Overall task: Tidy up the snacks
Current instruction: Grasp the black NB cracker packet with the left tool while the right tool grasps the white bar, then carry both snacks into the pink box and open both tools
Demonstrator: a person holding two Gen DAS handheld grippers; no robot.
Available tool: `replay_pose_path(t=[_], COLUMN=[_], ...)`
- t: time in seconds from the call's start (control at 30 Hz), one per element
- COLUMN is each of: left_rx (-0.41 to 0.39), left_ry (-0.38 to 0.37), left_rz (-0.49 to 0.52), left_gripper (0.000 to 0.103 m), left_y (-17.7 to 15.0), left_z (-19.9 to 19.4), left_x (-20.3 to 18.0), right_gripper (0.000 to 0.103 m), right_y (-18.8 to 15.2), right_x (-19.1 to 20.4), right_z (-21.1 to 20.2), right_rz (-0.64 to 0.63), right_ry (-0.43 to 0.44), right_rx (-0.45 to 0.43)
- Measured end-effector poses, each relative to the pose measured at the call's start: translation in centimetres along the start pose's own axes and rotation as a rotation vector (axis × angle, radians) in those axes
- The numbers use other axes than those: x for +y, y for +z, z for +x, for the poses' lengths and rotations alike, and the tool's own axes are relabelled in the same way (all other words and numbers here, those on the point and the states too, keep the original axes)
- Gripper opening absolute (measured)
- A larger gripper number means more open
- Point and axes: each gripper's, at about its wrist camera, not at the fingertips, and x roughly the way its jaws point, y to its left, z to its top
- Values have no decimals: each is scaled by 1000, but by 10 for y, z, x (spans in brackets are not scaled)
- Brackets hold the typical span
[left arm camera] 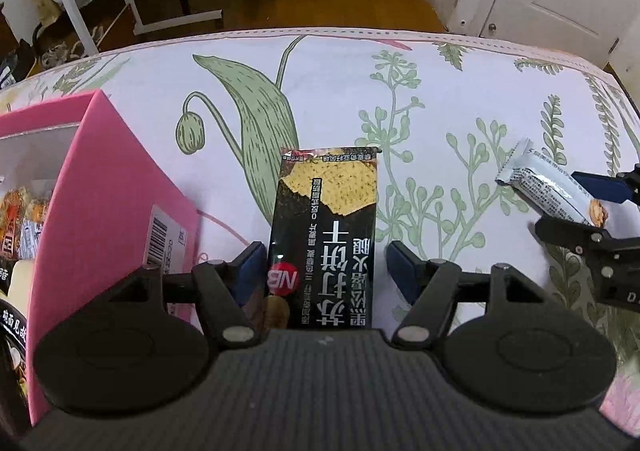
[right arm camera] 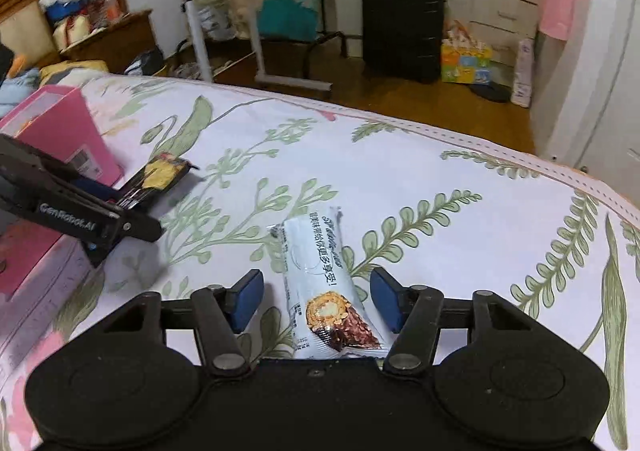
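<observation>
L gripper point(left arm camera: 324, 271) straddles black cracker pack point(left arm camera: 326, 235) lying on floral bed sheet point(left arm camera: 440, 91), beside pink box point(left arm camera: 108, 187); L pad touching pack, R pad apart. R gripper point(right arm camera: 316, 301) half open around white snack bar point(right arm camera: 320, 271), pads clear.

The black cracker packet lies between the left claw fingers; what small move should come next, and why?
Probably close the left claw on the black cracker packet. The packet lies flat on the floral sheet between its fingers, and a gap shows beside the right one.
</observation>
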Motion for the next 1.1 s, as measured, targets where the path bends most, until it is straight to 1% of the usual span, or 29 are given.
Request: replay_pose_path(t=[0.03, 0.07, 0.13, 0.2, 0.27, 0.33, 0.47, 0.53, 0.6, 0.67, 0.73, 0.83, 0.97, 1.07, 1.1], left_rx=[-4, -8, -1, 10, 2, -1, 30, 46, 52, 52, 59, 71, 85, 92, 93], left_ry=[-4, -8, -26, -59, -71, -87, -136, -149, -133, -136, -144, -159, -187, -227, -237], left_rz=[7, 21, 30, 27, 38, 45, 46, 52, 79, 102, 111, 127, 141, 141, 138], left_gripper=[55, 48, 47, 46, 46, 46, 46, 46, 46, 46, 46, 46, 46, 46, 46], left_y=[-1, -2, -4, -7, -11, -16, -26, -33, -41, -49, -58, -72, -87, -95, -97], left_z=[-2, -5, -11, -18, -24, -34, -53, -62, -72, -83, -93, -109, -129, -143, -147], left_x=[-1, -3, -3, -3, -6, -5, -2, -1, -3, -4, -4, -3, 4, 10, 13], right_gripper=[64, 61, 39, 38, 36, 36, 36, 36, 36, 36, 36, 36, 36, 36, 36], right_y=[-2, -4, -7, -8, -10, -15, -26, -32, -37, -44, -51, -61, -66, -63, -62], right_x=[0, 0, 4, 8, 10, 14, 26, 34, 42, 51, 62, 79, 105, 130, 134], right_z=[-1, -3, -6, -11, -20, -32, -53, -59, -62, -67, -74, -90, -114, -136, -142], right_rz=[15, 25, 22, 43, 102, 159, 246, 272, 295, 323, 333, 337, 310, 227, 219], right_ry=[-1, -4, -32, -66, -86, -84, -66, -55, -46, -7, 29, 66, 72, 41, 43], right_rx=[-13, -19, -19, -12, -12, -30, -45, -24, 11, 50, 79, 92, 103, 110, 109])
